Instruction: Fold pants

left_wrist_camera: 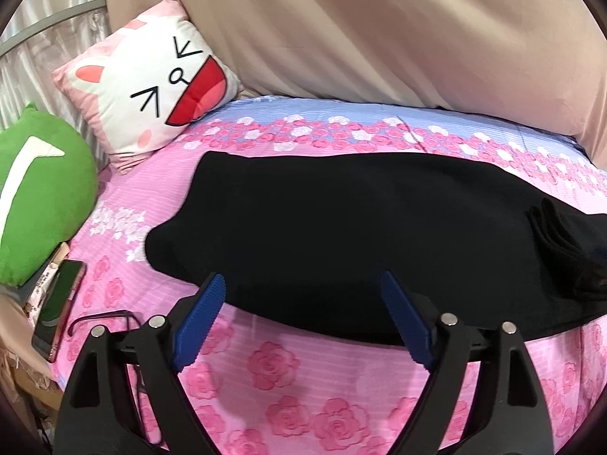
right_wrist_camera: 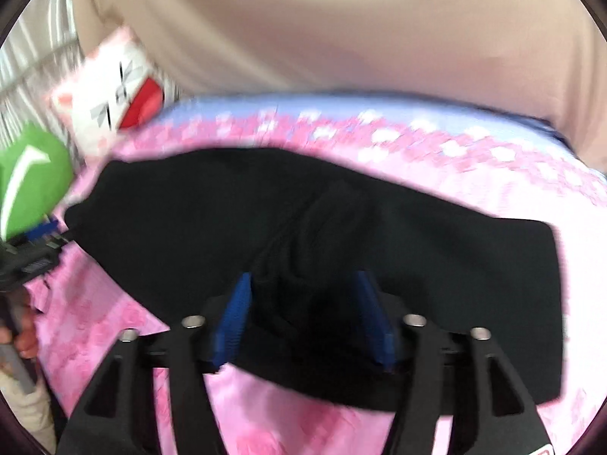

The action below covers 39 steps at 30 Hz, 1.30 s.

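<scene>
Black pants [left_wrist_camera: 341,220] lie folded lengthwise across the pink rose-print bed sheet [left_wrist_camera: 265,379], with bunched folds at their right end. My left gripper [left_wrist_camera: 302,278] is open, its blue pads spread over the near edge of the cloth with nothing pinched. In the blurred right wrist view the pants [right_wrist_camera: 417,246] fill the middle. My right gripper [right_wrist_camera: 303,276] is open above a raised crease of black cloth that lies between its blue pads [right_wrist_camera: 235,314], and the pads stand clear of it. The left gripper's blue pad [right_wrist_camera: 43,229] shows at the pants' left end.
A cat-face pillow [left_wrist_camera: 151,87] and a green plush [left_wrist_camera: 41,197] sit at the back left. A phone [left_wrist_camera: 60,303] and a thin dark frame [left_wrist_camera: 102,318] lie at the bed's left edge. Beige cloth [left_wrist_camera: 379,38] hangs along the far side. A hand [right_wrist_camera: 26,341] shows low left.
</scene>
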Motion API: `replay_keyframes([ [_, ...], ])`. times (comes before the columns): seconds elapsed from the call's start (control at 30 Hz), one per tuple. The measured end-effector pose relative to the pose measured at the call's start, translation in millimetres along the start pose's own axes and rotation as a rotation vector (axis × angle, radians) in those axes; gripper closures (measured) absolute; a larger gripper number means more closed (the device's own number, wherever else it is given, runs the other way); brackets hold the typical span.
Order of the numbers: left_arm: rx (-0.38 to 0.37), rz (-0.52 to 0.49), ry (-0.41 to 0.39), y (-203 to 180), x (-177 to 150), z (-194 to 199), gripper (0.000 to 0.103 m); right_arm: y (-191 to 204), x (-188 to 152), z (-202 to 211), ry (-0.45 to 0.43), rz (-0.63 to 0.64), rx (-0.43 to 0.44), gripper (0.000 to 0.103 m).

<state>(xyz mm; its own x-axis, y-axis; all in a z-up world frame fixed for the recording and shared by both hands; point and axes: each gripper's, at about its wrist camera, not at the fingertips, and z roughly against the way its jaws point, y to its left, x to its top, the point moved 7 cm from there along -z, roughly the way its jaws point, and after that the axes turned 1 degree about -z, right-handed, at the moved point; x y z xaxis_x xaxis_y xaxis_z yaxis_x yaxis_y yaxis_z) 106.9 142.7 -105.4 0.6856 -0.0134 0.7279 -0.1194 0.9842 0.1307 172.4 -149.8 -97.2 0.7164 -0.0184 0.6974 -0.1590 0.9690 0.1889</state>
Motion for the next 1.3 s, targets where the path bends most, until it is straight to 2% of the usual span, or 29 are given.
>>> replay_keyframes([
  [0.1,0.006,0.024,0.008,8.3,-1.3,-0.6,0.021,-54.9,-11.1,52.2,-0.059,-0.098,-0.099,0.037],
  [0.2,-0.001,0.045,0.015,7.3,-3.1,0.0,0.021,-131.0,-36.0,69.6,-0.026,-0.241,-0.239,0.035],
  [0.23,-0.004,0.049,0.016,4.3,-3.8,0.6,0.021,-155.1,-47.0,72.0,-0.008,-0.310,-0.258,0.034],
  [0.3,-0.009,0.050,0.022,-4.6,-5.0,0.7,0.021,-174.2,-59.2,68.5,0.006,-0.384,-0.204,0.034],
  [0.43,-0.029,0.038,0.038,-25.8,-6.2,4.4,0.021,-179.3,-68.5,48.1,0.027,-0.443,-0.081,0.034],
  [0.47,-0.031,0.032,0.037,-29.8,-6.2,6.0,0.021,-177.3,-69.5,40.5,0.029,-0.462,-0.047,0.037],
  [0.53,-0.026,0.009,0.029,-39.0,-5.2,11.5,0.021,-166.2,-64.9,32.3,0.014,-0.446,-0.017,0.056],
  [0.57,-0.023,0.001,0.027,-42.8,-4.8,13.2,0.020,-162.1,-64.8,30.0,0.018,-0.442,-0.025,0.070],
  [0.63,-0.022,-0.010,0.026,-49.6,-3.2,16.2,0.020,-153.8,-62.1,33.3,0.007,-0.416,-0.025,0.081],
  [0.67,-0.023,-0.014,0.026,-52.1,-2.5,17.6,0.020,-152.5,-59.9,38.3,0.001,-0.394,-0.042,0.084],
  [0.8,-0.023,-0.032,0.013,-62.1,1.3,26.7,0.020,-152.3,-50.2,65.1,-0.039,-0.264,-0.129,0.087],
  [0.93,-0.022,-0.052,0.005,-70.5,-0.1,35.5,0.020,-166.7,-48.9,87.1,-0.045,-0.204,-0.184,0.088],
  [1.0,-0.026,-0.058,0.007,-73.2,-2.7,37.6,0.020,-186.3,-53.1,99.7,-0.050,-0.209,-0.236,0.089],
  [1.03,-0.025,-0.061,0.009,-74.3,-4.9,38.3,0.020,-197.3,-57.7,106.8,-0.051,-0.218,-0.266,0.098],
  [1.07,-0.026,-0.061,0.012,-74.7,-6.6,38.4,0.020,-215.6,-64.6,118.3,-0.053,-0.229,-0.344,0.103],
  [1.13,-0.029,-0.056,0.020,-75.2,-10.4,37.4,0.020,-251.5,-80.5,139.8,-0.040,-0.252,-0.487,0.103],
  [1.17,-0.032,-0.052,0.025,-75.6,-12.5,35.7,0.020,-275.5,-95.3,148.8,0.000,-0.279,-0.514,0.103],
  [1.23,-0.033,-0.046,0.039,-77.6,-16.9,30.1,0.020,-300.6,-111.4,167.6,-0.024,-0.394,-0.512,0.103],
  [1.27,-0.031,-0.041,0.046,-78.2,-18.0,27.3,0.020,-300.1,-115.2,177.9,-0.039,-0.433,-0.484,0.099],
  [1.3,-0.031,-0.037,0.053,-78.8,-19.3,25.0,0.020,-282.9,-109.9,188.5,-0.081,-0.393,-0.470,0.094],
])
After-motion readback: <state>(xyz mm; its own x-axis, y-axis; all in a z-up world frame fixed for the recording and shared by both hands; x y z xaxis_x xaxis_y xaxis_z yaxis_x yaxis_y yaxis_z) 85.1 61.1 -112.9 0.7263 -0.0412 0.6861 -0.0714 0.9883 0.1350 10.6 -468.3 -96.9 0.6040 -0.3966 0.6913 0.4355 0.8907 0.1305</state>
